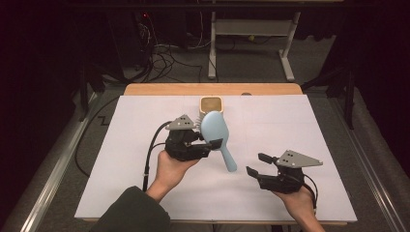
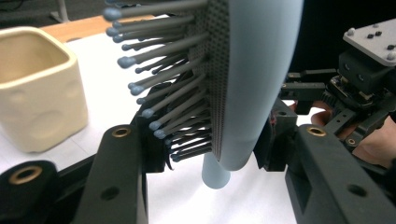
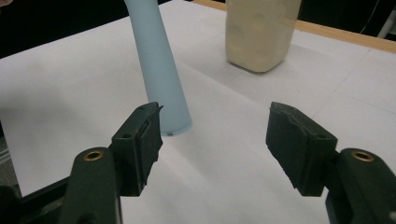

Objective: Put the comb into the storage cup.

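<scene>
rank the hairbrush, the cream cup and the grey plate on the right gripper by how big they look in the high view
1. Light blue hairbrush, held in the left gripper, looks clearly largest.
2. Grey three-cornered plate on the right gripper.
3. Cream cup, though it stands farther from the camera and the brush hides part of it, so ranks 2 and 3 are unsure.

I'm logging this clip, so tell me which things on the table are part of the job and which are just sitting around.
In the job:
- hairbrush, clamped in the left gripper
- cream cup, just behind the brush
- right gripper, open, near the brush handle

Lying about:
- white sheet covering the table
- cables and desk legs on the floor beyond
</scene>
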`<state>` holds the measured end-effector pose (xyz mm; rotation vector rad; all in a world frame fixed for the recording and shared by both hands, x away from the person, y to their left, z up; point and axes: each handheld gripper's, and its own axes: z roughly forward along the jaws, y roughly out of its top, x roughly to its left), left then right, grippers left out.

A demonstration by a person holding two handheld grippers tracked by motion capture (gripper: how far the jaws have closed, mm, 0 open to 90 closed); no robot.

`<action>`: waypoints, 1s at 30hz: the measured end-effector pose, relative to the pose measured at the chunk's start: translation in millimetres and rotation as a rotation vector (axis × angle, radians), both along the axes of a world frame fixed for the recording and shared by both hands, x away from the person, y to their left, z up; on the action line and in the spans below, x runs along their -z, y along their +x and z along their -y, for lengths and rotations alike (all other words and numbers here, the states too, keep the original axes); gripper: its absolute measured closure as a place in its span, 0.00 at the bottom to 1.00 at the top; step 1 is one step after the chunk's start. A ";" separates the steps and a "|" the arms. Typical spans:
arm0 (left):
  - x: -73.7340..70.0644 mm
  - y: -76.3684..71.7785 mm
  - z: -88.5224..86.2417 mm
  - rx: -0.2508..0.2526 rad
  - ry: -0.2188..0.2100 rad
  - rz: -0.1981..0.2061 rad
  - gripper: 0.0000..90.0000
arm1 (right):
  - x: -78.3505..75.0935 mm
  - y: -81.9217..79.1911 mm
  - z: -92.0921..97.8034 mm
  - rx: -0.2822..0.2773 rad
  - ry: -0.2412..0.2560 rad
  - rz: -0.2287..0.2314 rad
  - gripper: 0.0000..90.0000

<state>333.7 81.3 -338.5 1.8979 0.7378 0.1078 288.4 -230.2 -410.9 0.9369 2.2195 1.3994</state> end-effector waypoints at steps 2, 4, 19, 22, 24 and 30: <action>-1.0 1.8 -1.0 -0.009 0.006 0.005 0.61 | 0.9 -1.0 4.7 0.013 0.008 0.002 0.39; -1.8 3.1 -2.3 -0.015 0.010 0.007 0.61 | 1.6 -2.0 9.7 0.026 0.017 0.011 0.39; -17.7 10.8 -13.2 -0.058 0.017 0.039 0.61 | 15.9 -12.0 40.3 0.088 0.019 0.043 0.35; -21.8 12.0 -13.5 -0.060 0.013 0.045 0.61 | 20.7 -15.0 46.8 0.101 0.031 0.045 0.35; -23.9 13.0 -13.1 -0.064 0.016 0.049 0.61 | 23.4 -16.1 50.9 0.110 0.036 0.039 0.35; -30.9 18.2 -11.8 -0.074 0.024 0.058 0.61 | 30.0 -20.9 63.2 0.136 0.047 0.047 0.35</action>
